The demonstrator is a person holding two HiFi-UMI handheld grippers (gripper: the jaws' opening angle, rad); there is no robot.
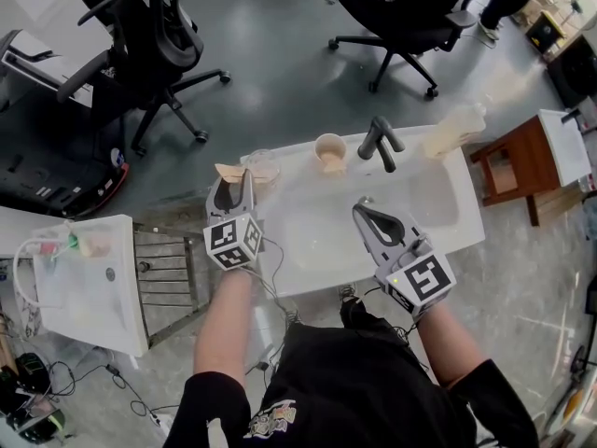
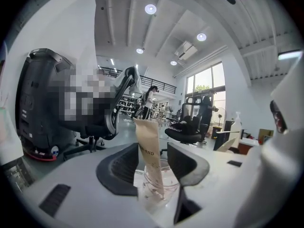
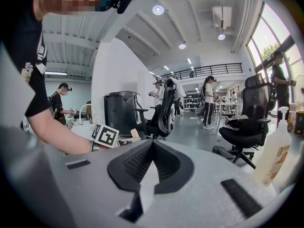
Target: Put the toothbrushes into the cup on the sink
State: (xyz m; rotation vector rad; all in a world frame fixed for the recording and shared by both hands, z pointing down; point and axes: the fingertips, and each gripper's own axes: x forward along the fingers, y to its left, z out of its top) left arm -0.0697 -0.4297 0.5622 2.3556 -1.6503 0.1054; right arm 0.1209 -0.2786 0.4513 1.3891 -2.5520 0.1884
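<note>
The left gripper (image 2: 153, 151) has its jaws apart. A tan paper toothbrush packet (image 2: 147, 141) stands between them, leaning to the upper left. It lies close to the left pad, with a gap on the right side, so it is not pinched. Its lower end sits in a clear cup (image 2: 168, 182) just under the jaws. The brush inside the paper cannot be seen.

The right gripper (image 3: 151, 144) has its jaws closed tip to tip, with nothing between them.

The head view shows what the gripper views do not. The left gripper (image 1: 234, 185) is at the left rim of the white sink (image 1: 317, 241), and the right gripper (image 1: 366, 211) hangs over the basin in the middle of the frame. The packet (image 1: 228, 169) shows as a tan shape just above the left jaws, and the clear cup (image 1: 264, 164) is just right of it. This view does not show how far the jaws are apart; only the gripper views do.

In the right gripper view, the left gripper's marker cube (image 3: 105, 136) and the person's forearm (image 3: 52, 127) appear at the left, and the soap bottle (image 3: 273, 156) at the right edge.

In the head view I count:
- two cups, the clear one and a tan cup (image 1: 329, 147) beside the faucet (image 1: 380, 141);
- one packet that I can be sure of;
- one faucet;
- one soap bottle (image 1: 454, 129) at the sink's upper right corner;
- two office chairs, one upper left (image 1: 154, 35) and one at the top (image 1: 410, 12);
- a second sink (image 1: 89, 278) at the lower left.
</note>
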